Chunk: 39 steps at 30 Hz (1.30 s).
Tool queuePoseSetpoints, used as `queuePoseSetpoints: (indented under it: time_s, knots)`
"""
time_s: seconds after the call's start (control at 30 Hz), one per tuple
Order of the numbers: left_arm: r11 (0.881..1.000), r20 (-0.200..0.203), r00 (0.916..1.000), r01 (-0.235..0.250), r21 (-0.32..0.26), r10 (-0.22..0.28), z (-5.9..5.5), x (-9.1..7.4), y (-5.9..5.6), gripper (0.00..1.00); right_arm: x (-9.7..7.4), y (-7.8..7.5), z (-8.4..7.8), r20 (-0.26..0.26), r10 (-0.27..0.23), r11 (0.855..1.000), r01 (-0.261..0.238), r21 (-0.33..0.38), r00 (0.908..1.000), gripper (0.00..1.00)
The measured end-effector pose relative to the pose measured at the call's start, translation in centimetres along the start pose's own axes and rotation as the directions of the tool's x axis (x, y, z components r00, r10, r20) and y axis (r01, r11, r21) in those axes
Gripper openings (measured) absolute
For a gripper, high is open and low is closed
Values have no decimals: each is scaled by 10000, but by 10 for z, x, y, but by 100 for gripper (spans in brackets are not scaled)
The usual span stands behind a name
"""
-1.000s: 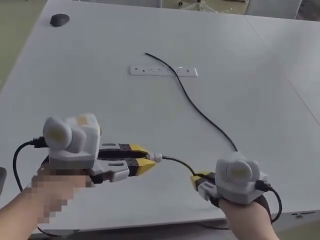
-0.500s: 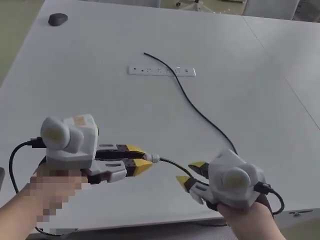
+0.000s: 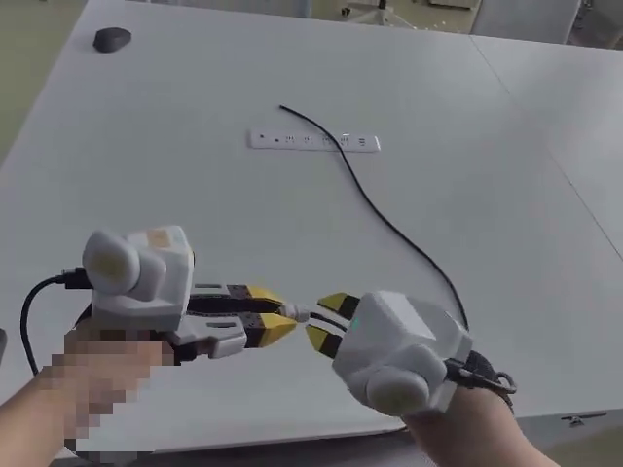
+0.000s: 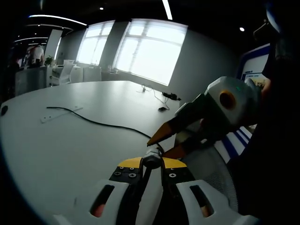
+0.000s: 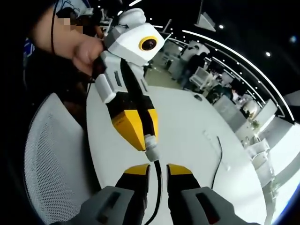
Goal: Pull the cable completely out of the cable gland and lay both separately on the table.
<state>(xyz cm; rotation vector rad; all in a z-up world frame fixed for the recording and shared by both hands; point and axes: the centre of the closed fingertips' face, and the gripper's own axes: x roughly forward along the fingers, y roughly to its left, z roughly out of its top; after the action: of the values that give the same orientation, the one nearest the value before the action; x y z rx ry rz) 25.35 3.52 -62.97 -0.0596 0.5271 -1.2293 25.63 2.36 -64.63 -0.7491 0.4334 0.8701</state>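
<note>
Near stretch of cable [image 3: 389,219] hidden behind right hand-held gripper [image 3: 326,319] — cable gland [image 3: 297,312] half-buried in left hand-held gripper [image 3: 282,311] — far dark obj. [image 3: 112,39] too small to ID.

No lettering can be read anywhere; the print on the blue board [image 4: 253,60] is too small.

Power strip [image 3: 313,141] on the table [image 3: 195,195]; dark mouse [image 3: 112,39] near far-left corner.

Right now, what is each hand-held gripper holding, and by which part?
Left hand-held gripper: the cable gland, clamped by its body between the jaw tips. Right hand-held gripper: nothing; its open jaws straddle the cable beside the gland.
</note>
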Motion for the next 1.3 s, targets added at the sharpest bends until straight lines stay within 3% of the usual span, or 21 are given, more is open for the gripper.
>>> queuePoseSetpoints:
  time_s: [0.37,0.73,0.93,1.0,1.13,1.23,1.27,1.3]
  knots:
    - [10000,-4,10000,-58,55,58,-2,-2,1,15,5,2,3,4,109,9993,-109,-362,9999,0]
    - [9996,-136,9999,-52,284,56,-4,0,-2,15,5,2,-3,125,232,9973,-240,700,9997,0]
    - [9996,-128,9999,-41,267,44,-4,-4,-2,15,4,0,-12,-61,94,9941,-86,1082,9999,0]
    - [9996,-144,9999,-28,275,32,-4,-4,-2,15,4,-1,-17,-76,68,9876,-55,1570,9999,0]
    - [9996,-149,9999,-42,287,46,-4,-4,-3,15,4,-3,-25,51,60,9484,-73,3171,10000,0]
    - [9996,-136,9999,-50,292,54,-3,-4,-3,15,6,-8,-35,-118,2,9294,42,3692,9999,0]
    - [9996,-118,9999,-59,284,63,-3,-4,-3,15,6,-10,-39,-167,-52,9097,117,4150,9998,0]
    - [9996,-116,9999,-63,277,66,-3,-3,-2,15,7,-11,-44,-269,-54,9031,165,4290,9996,0]
